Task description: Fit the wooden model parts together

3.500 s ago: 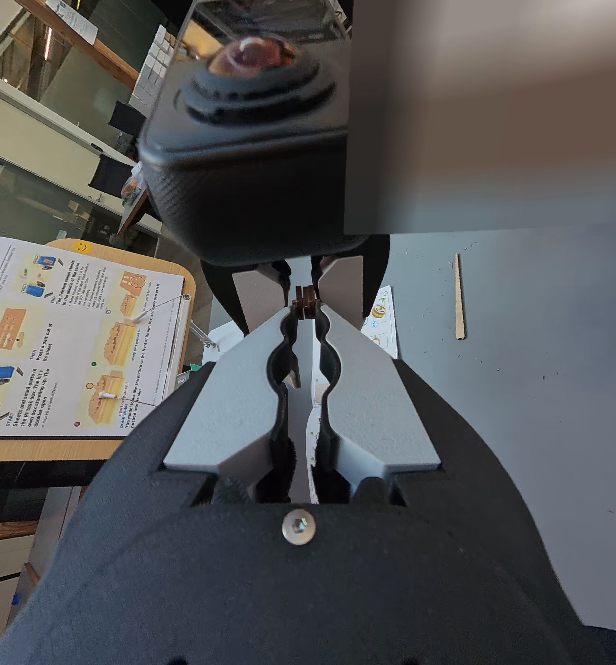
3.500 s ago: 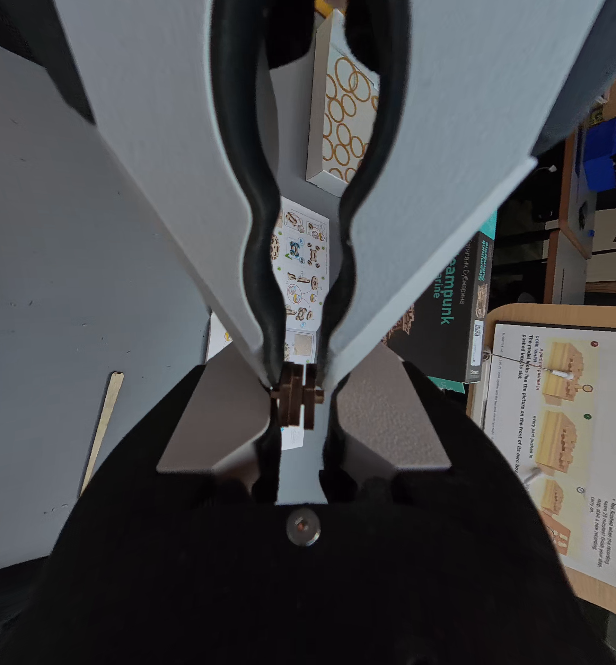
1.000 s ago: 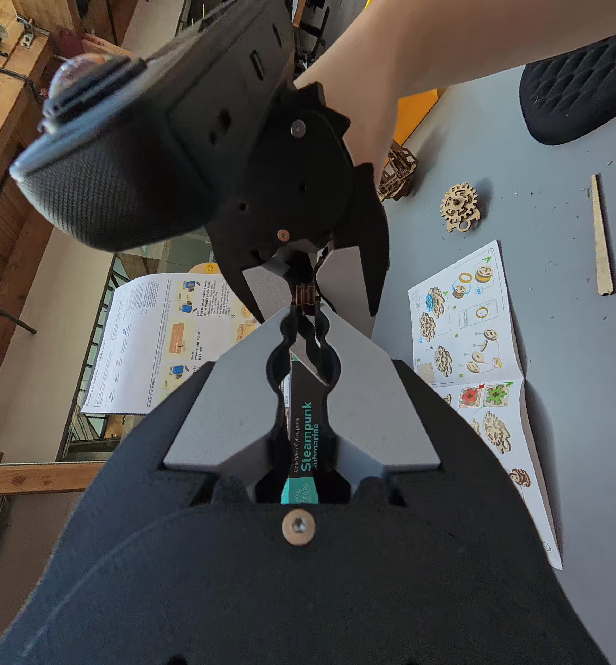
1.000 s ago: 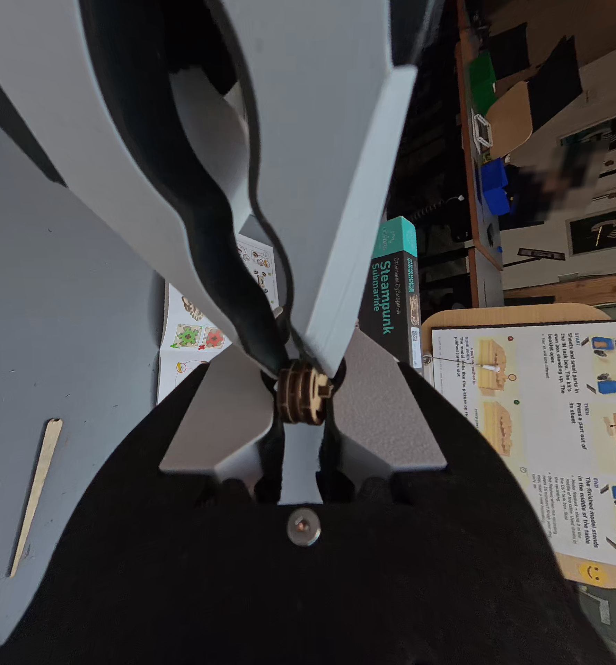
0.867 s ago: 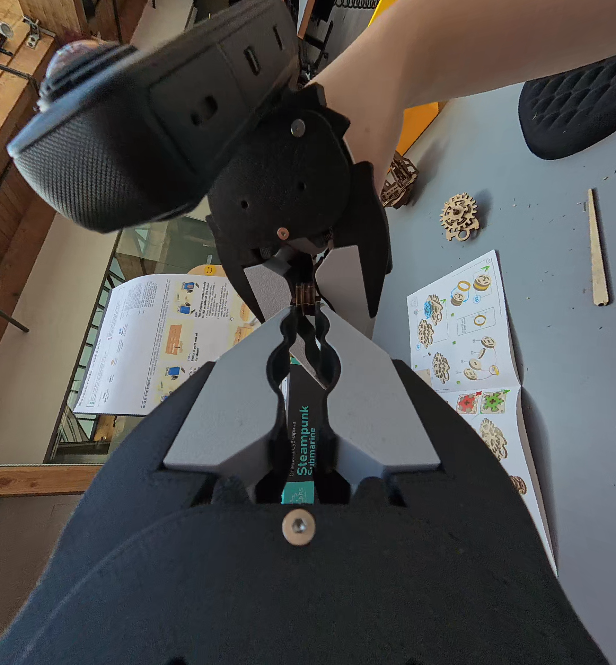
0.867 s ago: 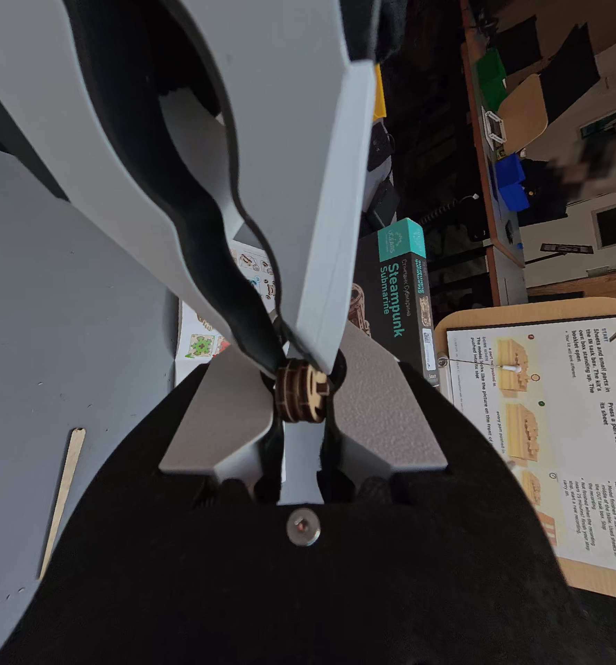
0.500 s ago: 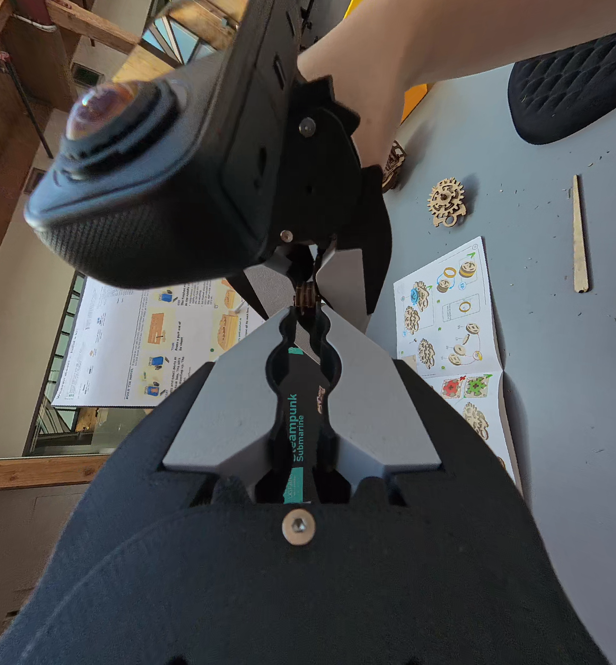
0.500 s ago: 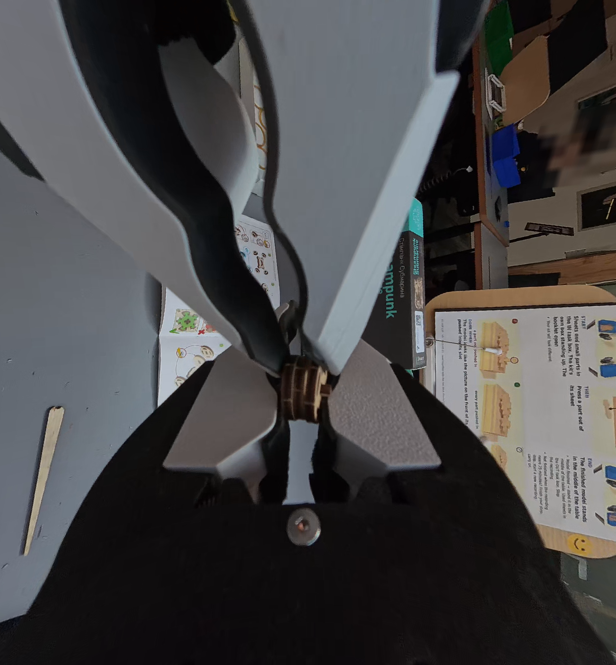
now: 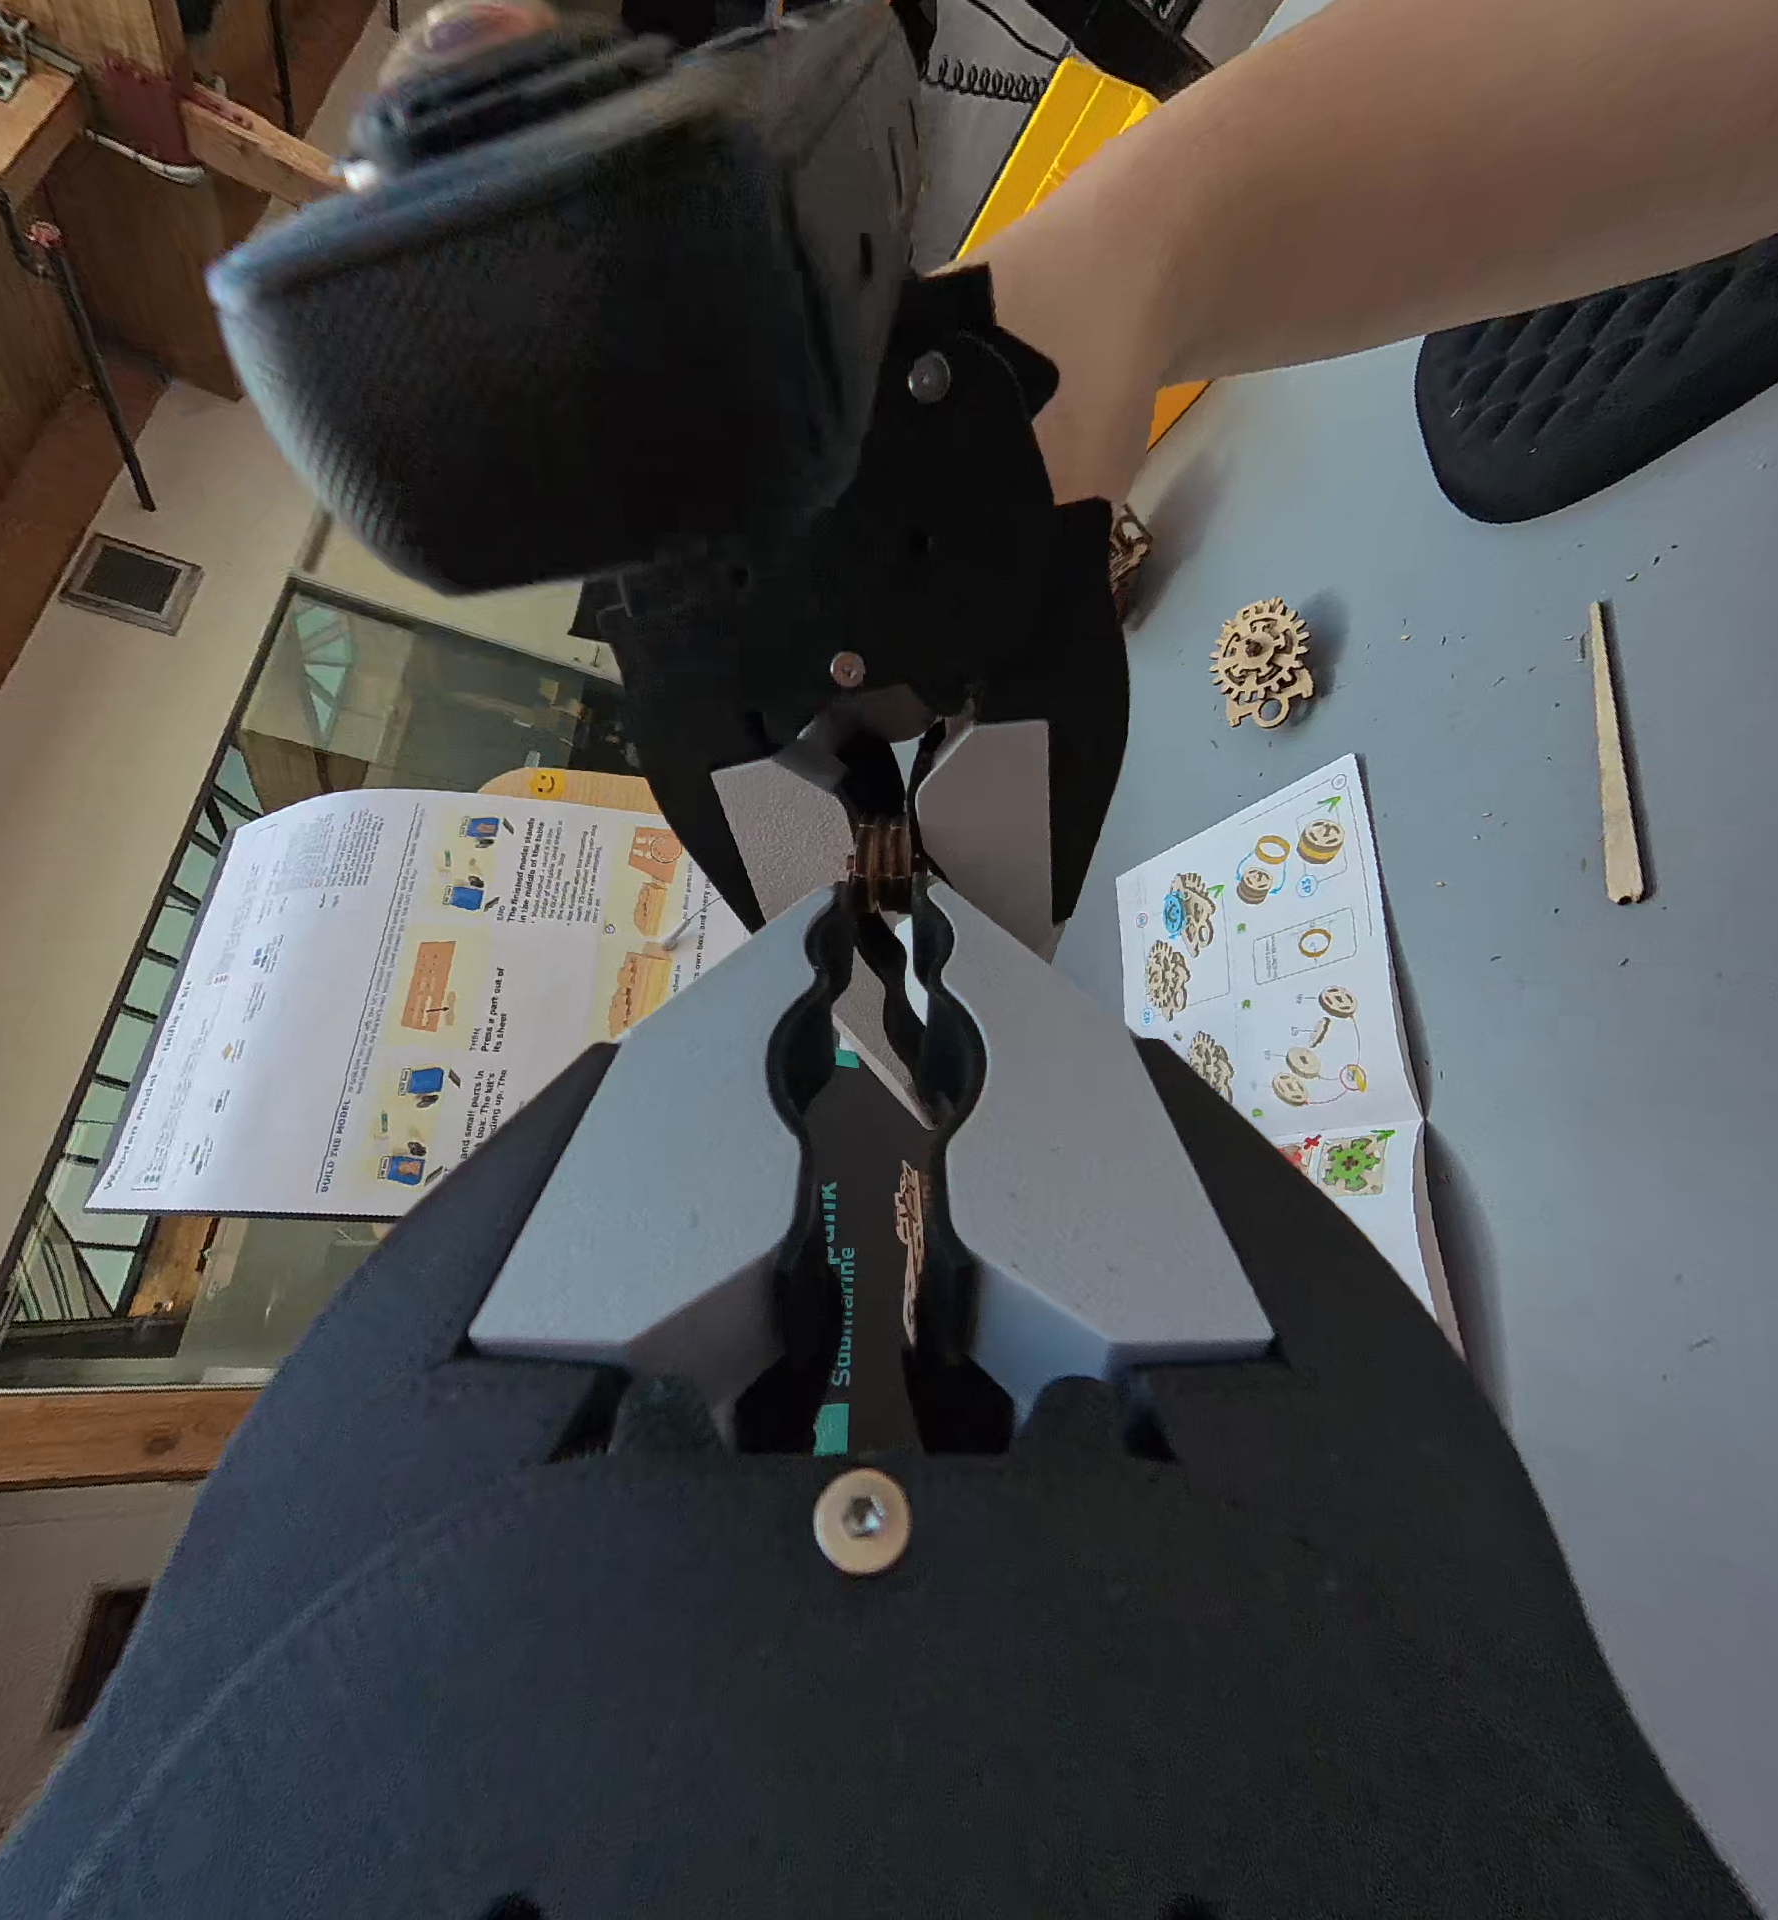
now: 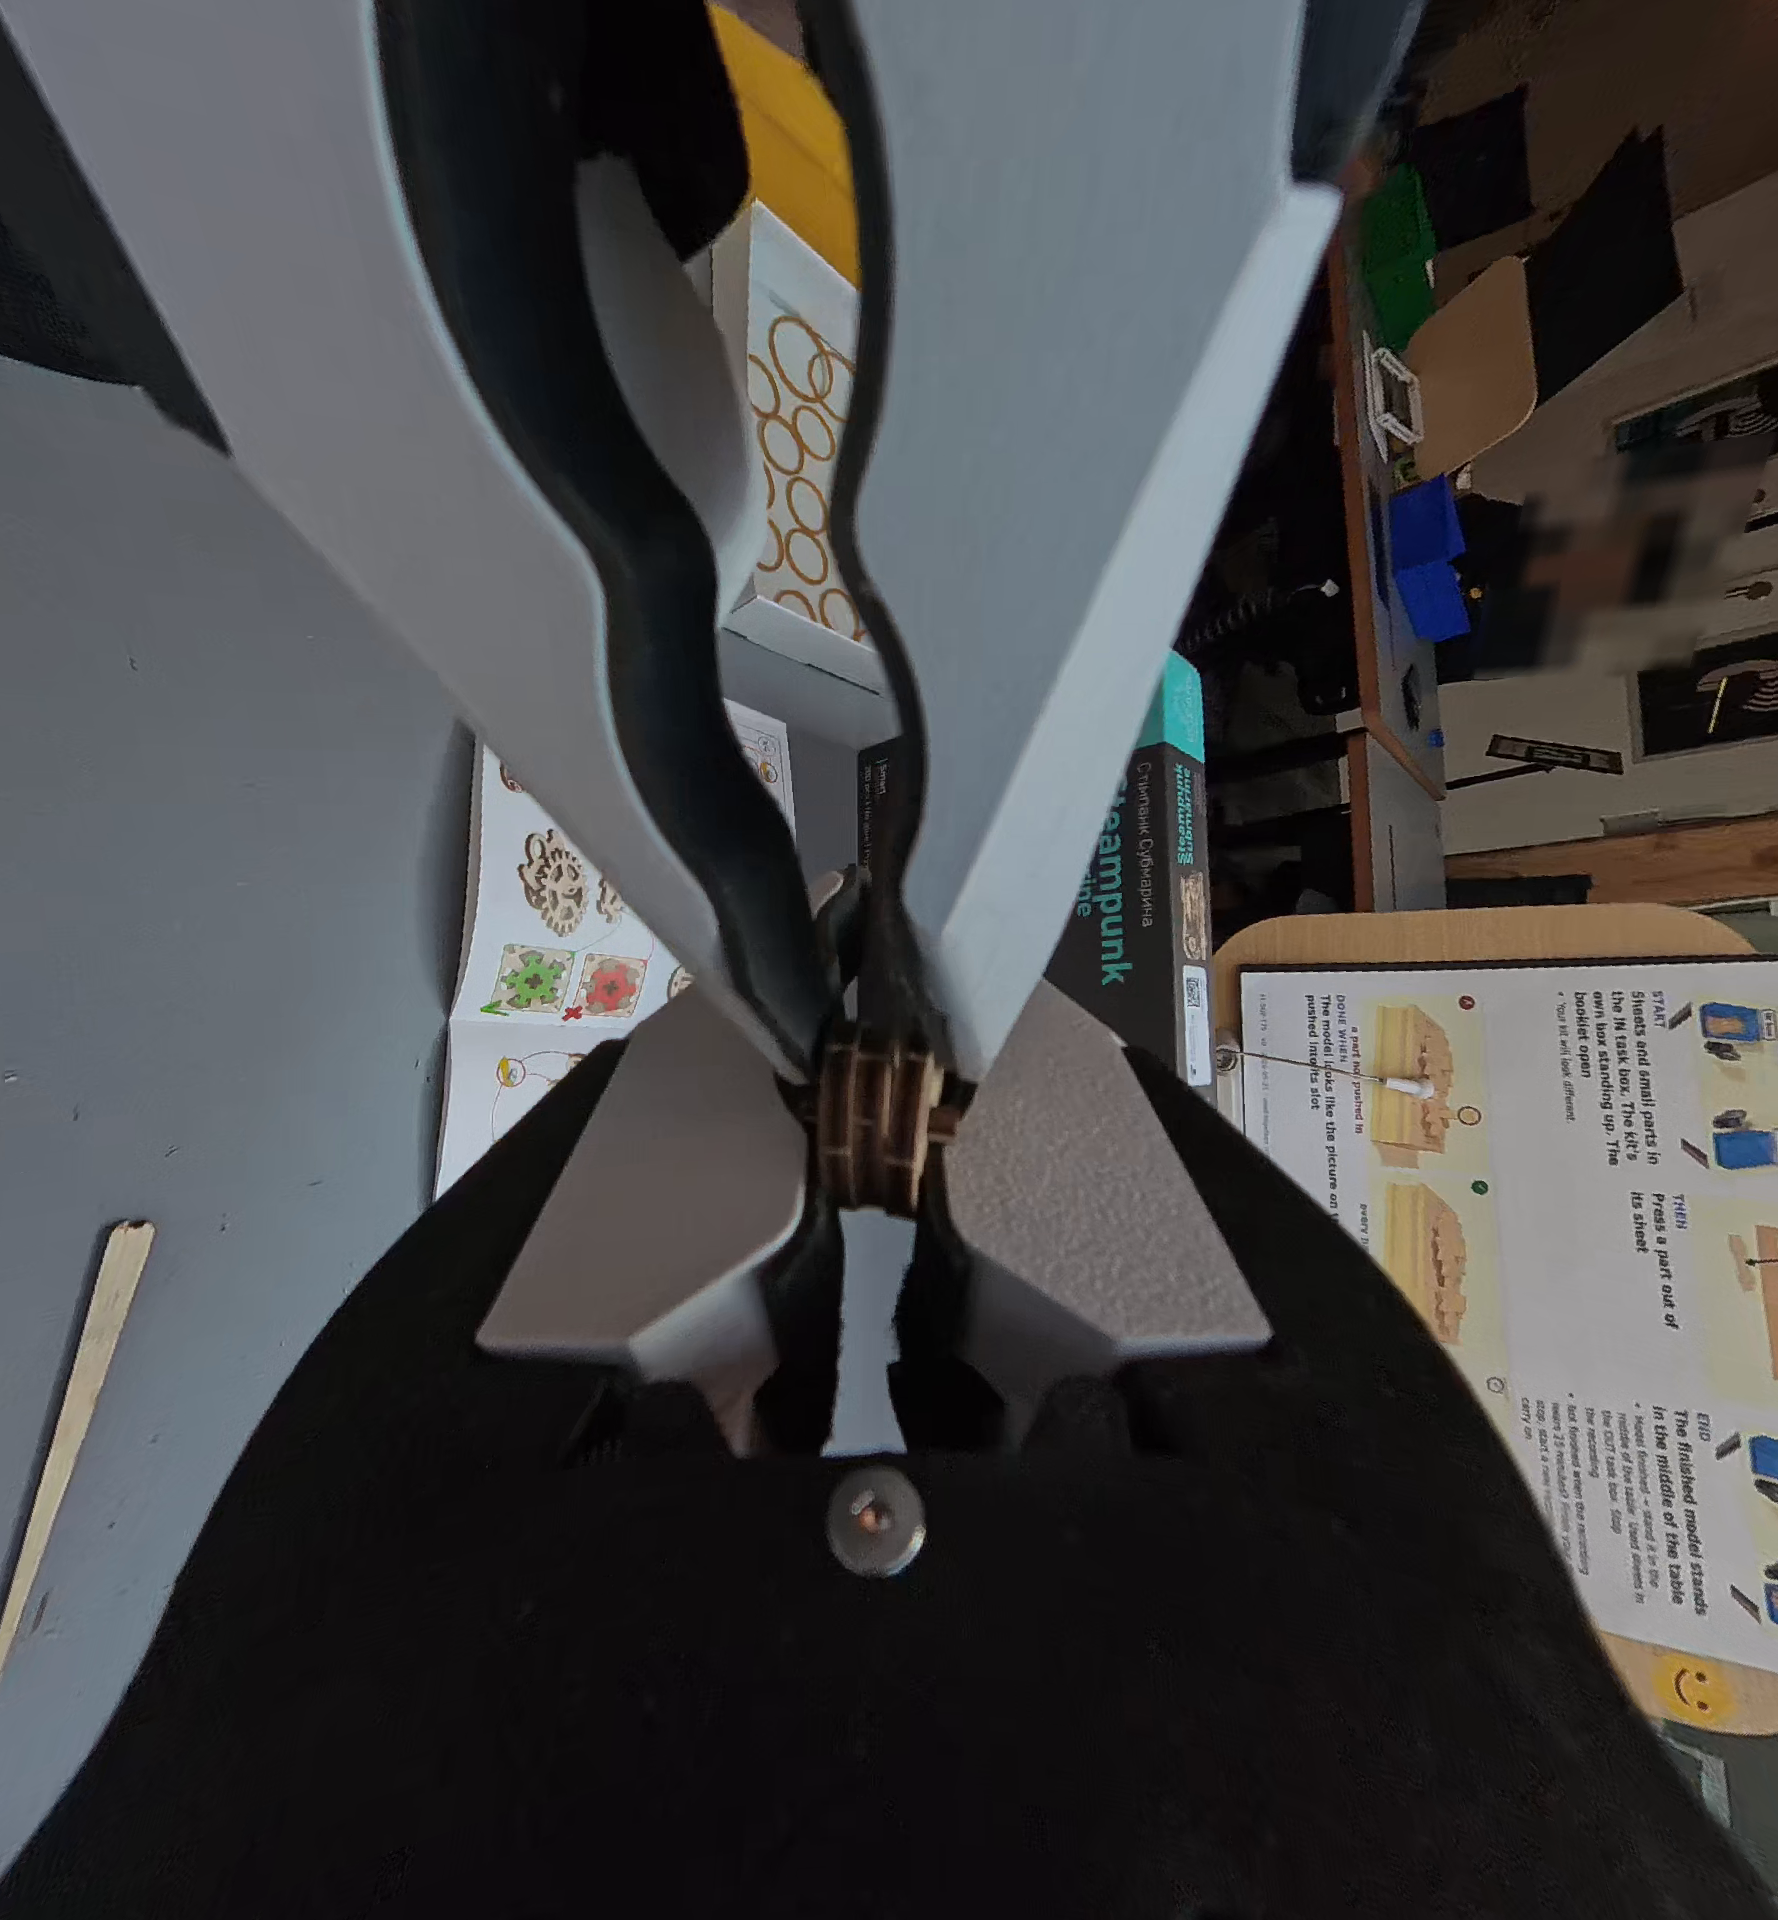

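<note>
The small stacked wooden disc part (image 10: 880,1127) is pinched from two sides at once, above the grey surface (image 9: 1643,1143). It is clamped by the right claw (image 10: 880,1138), whose jaws are closed to a narrow gap on its flat faces, while the left claw (image 9: 885,899) is closed on the same part from the opposite end, tip to tip. The layers appear close but perhaps not fully seated, so the step is judged to be a pressing-together. Force is best applied straight along the stack's axis, with both claws kept in line; any twist could let the thin layers be skewed or the part be squeezed out sideways. Farther out, an open booklet (image 9: 1280,997), a finished gear piece (image 9: 1261,662), a wooden stick (image 9: 1614,753) and the kit box (image 10: 1139,883) are seen on the surface.
</note>
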The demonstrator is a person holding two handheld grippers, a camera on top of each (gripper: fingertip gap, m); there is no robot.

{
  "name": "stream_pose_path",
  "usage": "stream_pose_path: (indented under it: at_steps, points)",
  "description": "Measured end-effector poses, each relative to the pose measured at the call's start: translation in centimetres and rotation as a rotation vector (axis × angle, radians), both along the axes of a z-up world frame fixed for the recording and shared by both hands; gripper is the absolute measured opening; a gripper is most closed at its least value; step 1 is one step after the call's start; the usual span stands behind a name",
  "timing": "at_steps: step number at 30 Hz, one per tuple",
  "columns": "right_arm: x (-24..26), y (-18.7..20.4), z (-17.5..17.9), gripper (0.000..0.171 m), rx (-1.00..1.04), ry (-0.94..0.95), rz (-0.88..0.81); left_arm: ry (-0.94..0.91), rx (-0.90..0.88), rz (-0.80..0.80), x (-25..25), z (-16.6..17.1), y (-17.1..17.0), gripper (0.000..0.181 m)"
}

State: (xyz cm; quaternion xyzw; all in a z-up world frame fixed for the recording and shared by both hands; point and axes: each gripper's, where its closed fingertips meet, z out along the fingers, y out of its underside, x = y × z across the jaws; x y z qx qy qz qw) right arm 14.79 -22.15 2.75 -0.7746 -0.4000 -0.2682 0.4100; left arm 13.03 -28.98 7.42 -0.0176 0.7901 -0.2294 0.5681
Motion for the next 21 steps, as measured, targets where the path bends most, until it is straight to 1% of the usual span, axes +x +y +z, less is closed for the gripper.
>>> stream_pose_path:
  at_steps: [4, 6, 8, 11, 16, 21]
  points:
    - [-1.6, -0.3, 1.3, 0.004, 0.094, -0.091, 0.135, 0.009, -0.056, -0.081, -1.1, 0.5, -1.0, 0.009]
    - [-1.7, -0.3, 1.6, 0.005, 0.113, -0.095, 0.15, -0.021, -0.028, -0.082, -1.1, 0.5, -1.1, 0.009]
    - [-1.8, -0.5, 1.0, 0.005, 0.086, -0.09, 0.163, -0.022, 0.004, -0.072, -1.1, 0.2, -1.1, 0.009]
    - [-2.5, -0.6, 0.8, 0.004, 0.095, -0.097, 0.232, -0.018, 0.025, -0.073, -1.0, -0.2, -1.5, 0.009]
    - [-2.4, -0.6, 2.2, 0.005, 0.166, -0.058, 0.238, -0.063, 0.025, -0.044, -0.7, 0.7, -1.6, 0.008]
    - [-2.3, -0.4, 2.5, 0.006, 0.19, -0.057, 0.232, -0.046, 0.02, -0.018, -0.5, 0.8, -1.4, 0.008]
